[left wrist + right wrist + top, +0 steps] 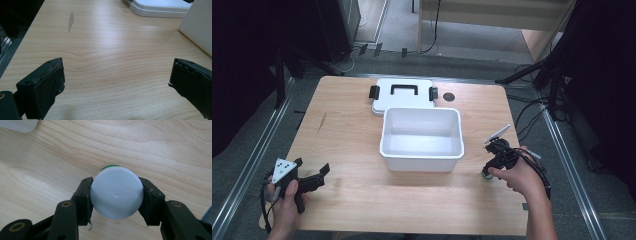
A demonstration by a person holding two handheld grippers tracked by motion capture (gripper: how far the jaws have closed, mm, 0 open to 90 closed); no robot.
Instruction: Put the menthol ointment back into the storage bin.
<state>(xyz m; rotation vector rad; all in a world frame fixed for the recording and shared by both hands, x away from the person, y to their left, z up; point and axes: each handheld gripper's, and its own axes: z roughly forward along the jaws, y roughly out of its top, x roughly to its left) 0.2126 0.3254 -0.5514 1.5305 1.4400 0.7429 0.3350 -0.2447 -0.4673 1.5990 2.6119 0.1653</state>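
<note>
Pale wooden table (pixel 352 200) fills the work area, ringed by grey floor, metal rails and dark stands. On its right side stands a small round container (pixel 116 193) with a flat white cap and a sliver of green body peeking out from under the far edge of that cap. It sits upright on the wood, a little to the right of the box and near the table's front right part. The right gripper (pixel 116 195) comes down on it from above, its two black jaws pressed against opposite sides of the cap, so the container is pinched squarely across its widest part. Gripping the cap this way probably gives the firmest hold for lifting it straight up without tipping.

Just to the left of that hand sits an open white box (pixel 422 137), empty as far as can be seen, its mouth facing up. It looks like the likely place for the container to go, being close by and uncovered. Behind the box, touching or nearly touching its far left corner, lies the white lid (pixel 402 95) with a black handle and two black clasps, set flat and out of the way so the opening stays free.

Far off at the front left corner, the left gripper (pixel 116 75) hovers low over bare wood with its jaws spread wide and nothing between them, apparently waiting.
</note>
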